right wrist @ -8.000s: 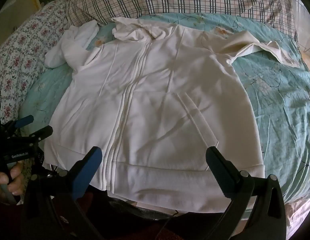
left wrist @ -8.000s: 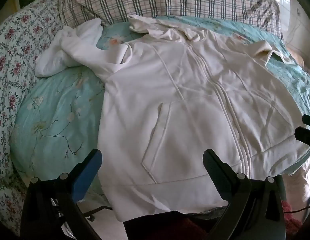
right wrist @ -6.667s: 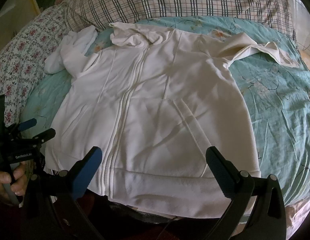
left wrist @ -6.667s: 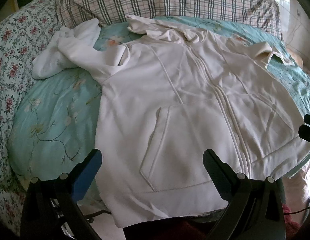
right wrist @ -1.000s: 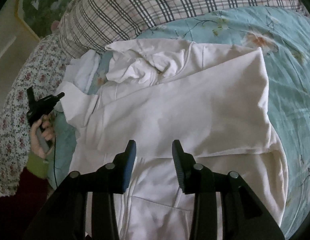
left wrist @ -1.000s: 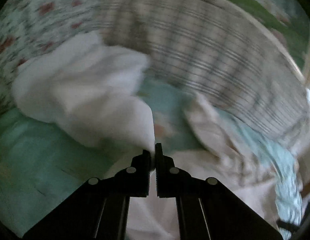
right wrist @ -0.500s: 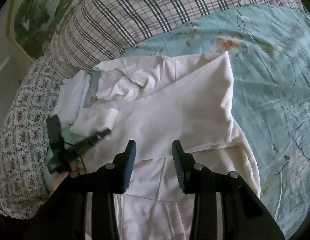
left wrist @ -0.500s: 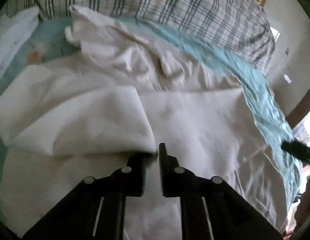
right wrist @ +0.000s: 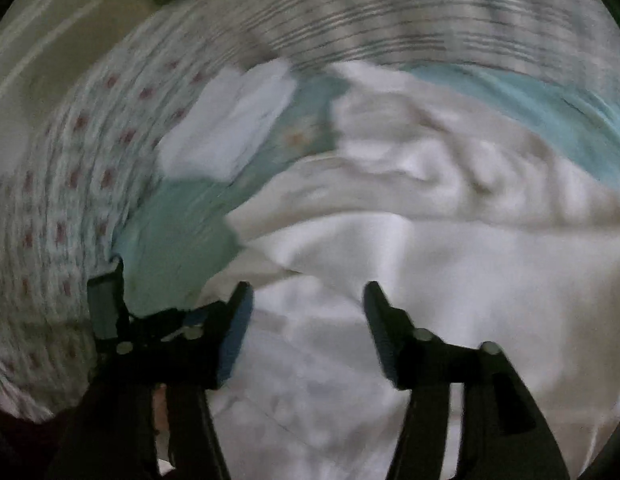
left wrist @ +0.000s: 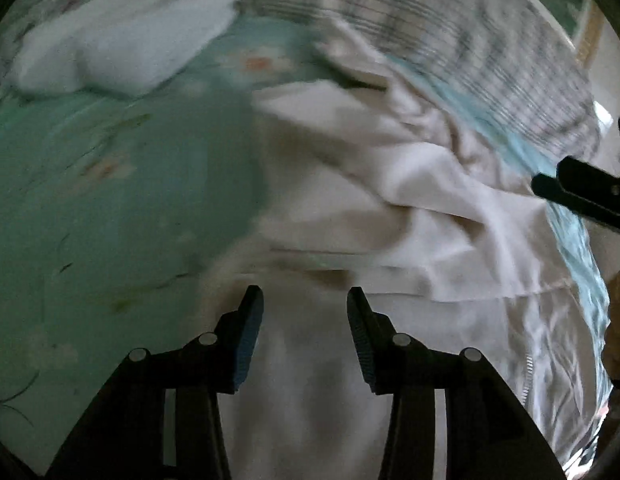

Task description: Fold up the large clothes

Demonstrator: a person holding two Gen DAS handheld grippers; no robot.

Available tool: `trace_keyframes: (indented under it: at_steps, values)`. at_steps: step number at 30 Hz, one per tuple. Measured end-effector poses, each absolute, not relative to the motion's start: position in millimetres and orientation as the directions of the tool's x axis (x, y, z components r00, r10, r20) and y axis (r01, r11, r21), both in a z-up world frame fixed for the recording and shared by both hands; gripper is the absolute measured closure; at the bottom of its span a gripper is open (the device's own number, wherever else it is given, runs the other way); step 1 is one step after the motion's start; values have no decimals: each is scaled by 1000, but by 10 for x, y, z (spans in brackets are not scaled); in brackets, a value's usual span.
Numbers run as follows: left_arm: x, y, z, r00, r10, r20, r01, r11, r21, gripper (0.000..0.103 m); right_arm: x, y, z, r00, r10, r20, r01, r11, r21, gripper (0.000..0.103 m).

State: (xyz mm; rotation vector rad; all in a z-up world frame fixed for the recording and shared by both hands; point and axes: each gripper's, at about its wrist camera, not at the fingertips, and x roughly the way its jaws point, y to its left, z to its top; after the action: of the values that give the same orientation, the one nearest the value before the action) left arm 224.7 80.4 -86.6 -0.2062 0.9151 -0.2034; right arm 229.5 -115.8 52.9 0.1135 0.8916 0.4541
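A cream zip hoodie (left wrist: 389, 216) lies front-up on the teal floral bedsheet (left wrist: 110, 184), with both sleeves folded across its chest. It also shows in the right wrist view (right wrist: 449, 264). My left gripper (left wrist: 306, 308) is open and empty, low over the hoodie's left side near its edge. My right gripper (right wrist: 308, 300) is open and empty over the hoodie's middle. The hood (right wrist: 393, 120) is bunched at the top. Both views are blurred by motion.
A folded white cloth (left wrist: 122, 36) lies on the sheet at the upper left, also in the right wrist view (right wrist: 230, 124). A plaid pillow (left wrist: 449, 20) runs along the head of the bed. A floral quilt (right wrist: 62, 184) lies on the left.
My left gripper has let go of the sleeve, opened, and drawn back toward the hoodie's left edge. My right gripper has opened wider and swung left.
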Motion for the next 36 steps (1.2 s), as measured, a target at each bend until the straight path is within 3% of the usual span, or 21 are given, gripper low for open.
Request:
trace_keyframes:
  at_steps: [2,9,11,12,13,19,23,31,35,36]
  values:
    - [2275,946,-926,591,-280,-756,68,952,-299,69,2462,-757,463,529,417,-739,-414,887,204,31]
    - [2250,1052,-958,606,-301,-736,55,939,-339,70,3046,82,-39,485,317,-815,-542,840,4,31]
    - [2234,1092,-966,604,-311,-734,55,935,-351,70,3120,110,-155,488,276,-828,-536,843,-35,53]
    - [2235,1086,-964,603,-315,-733,55,933,-355,70,3160,80,-180,487,264,-832,-524,851,-36,88]
    - [2241,1065,-958,604,-317,-732,55,932,-358,70,3191,-6,-181,471,283,-836,-504,864,9,96]
    - [2294,969,-951,605,-288,-742,53,945,-324,70,2741,-1029,407,606,384,-696,-344,916,205,96]
    - [2296,948,-955,606,-276,-746,50,949,-311,70,2288,-1891,607,694,341,-633,-250,940,233,96]
    - [2316,912,-956,605,-250,-756,41,958,-283,70,1739,-3401,292,647,-7,-762,189,970,152,90]
    - [2328,912,-958,604,-249,-757,39,958,-283,70,1562,-3550,309,668,-7,-744,237,950,204,86]
    - [2329,904,-958,603,-245,-759,39,960,-278,70,1561,-3542,327,677,13,-736,227,947,226,75]
